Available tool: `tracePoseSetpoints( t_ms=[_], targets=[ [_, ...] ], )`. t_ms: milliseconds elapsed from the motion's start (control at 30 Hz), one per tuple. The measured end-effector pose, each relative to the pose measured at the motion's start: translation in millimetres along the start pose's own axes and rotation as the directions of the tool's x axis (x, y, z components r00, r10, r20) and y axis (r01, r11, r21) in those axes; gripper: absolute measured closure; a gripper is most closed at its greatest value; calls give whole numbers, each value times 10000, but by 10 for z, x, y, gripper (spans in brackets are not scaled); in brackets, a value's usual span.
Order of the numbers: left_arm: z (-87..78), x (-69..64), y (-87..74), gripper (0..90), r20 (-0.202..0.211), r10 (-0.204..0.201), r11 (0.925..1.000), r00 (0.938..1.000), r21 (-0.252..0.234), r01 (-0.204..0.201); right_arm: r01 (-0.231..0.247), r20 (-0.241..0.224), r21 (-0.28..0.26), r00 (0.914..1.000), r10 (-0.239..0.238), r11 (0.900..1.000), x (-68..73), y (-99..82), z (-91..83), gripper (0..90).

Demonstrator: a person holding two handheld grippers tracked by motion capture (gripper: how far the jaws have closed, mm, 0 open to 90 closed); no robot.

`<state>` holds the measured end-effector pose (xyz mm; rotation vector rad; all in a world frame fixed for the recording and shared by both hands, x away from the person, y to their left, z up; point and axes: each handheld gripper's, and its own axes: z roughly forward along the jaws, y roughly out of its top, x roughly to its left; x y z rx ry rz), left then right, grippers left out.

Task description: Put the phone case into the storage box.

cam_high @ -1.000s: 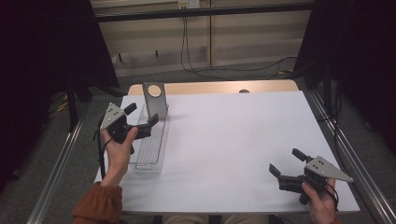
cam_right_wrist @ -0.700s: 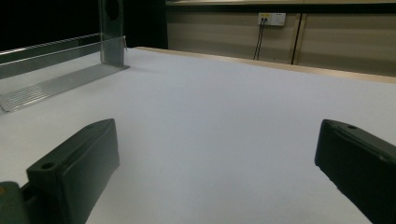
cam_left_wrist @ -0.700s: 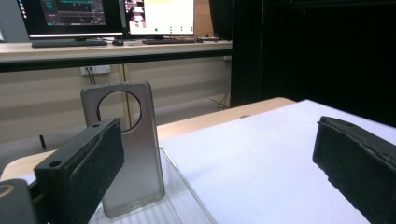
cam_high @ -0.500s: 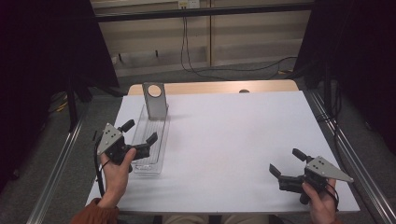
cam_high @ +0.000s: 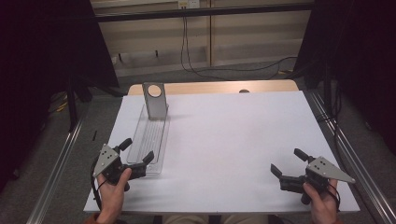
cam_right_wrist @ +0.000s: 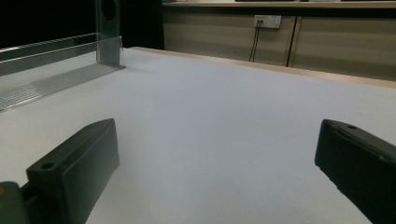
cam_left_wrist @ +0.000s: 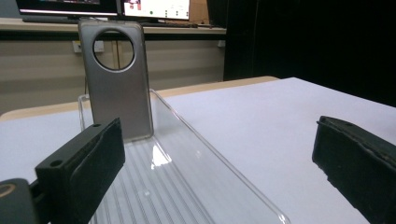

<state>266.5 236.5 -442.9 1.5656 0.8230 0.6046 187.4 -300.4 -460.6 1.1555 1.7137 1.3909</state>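
Each black tool (cam_high: 137,158) carries a grey three-cornered plate, block jaws and a trailing cable

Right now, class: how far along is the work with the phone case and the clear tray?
Done, by the look of it: the grey phone case stands upright at the far end of the clear tray.

In hand: nothing. The left gripper is open at the tray's near end; the right gripper is open over bare white table.

Left: possibly nothing, or another step the views cannot tell.
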Motion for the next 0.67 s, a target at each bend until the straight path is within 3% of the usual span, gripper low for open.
tracePoseSetpoints(
  t_ms=[300, 500, 667],
  targets=[
    [-237, -22, -103, 26, -300, -144, 9999, 9994, 65, 146, 22, 21, 62, 10000, -22, 10000, -4, -24, -40, 0],
    [-234, -40, -90, 45, -450, 254, 9996, 9987, 140, -248, 57, -70, 105, 10000, -56, 9999, 16, -21, -16, 0],
    [-210, -62, -99, 37, -405, 217, 9995, 9989, 237, -207, -7, -57, 85, 10000, 8, 10000, 16, -16, 4, 0]
  ],
)
